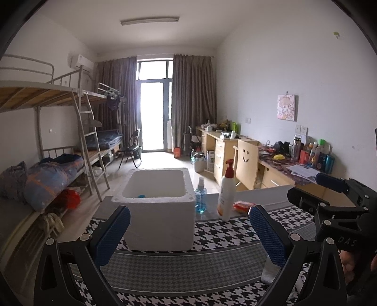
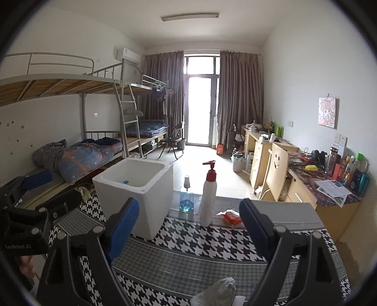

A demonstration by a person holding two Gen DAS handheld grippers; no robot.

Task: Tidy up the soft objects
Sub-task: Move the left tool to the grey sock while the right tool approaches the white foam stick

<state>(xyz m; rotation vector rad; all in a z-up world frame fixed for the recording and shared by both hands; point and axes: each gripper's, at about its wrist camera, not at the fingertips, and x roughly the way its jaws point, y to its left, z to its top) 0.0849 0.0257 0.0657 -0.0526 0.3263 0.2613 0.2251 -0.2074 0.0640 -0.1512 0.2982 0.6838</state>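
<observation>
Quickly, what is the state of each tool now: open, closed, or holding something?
Left tool: open, holding nothing.
Right tool: open, holding nothing.

The room is lit mainly by daylight from the balcony door [image 1: 154,113], which is blown out to plain white in both views. The ceiling lamp [image 2: 189,17] cannot be told to be on. The walls are rendered bright, while the corners are darkened by a round black vignette. Straight lines are bent strongly toward the edges by the fisheye lens. Soft, faint shadows are cast on the checked tablecloth [image 2: 212,242]. The nearest blue finger pads [image 1: 113,235] are slightly blurred
</observation>
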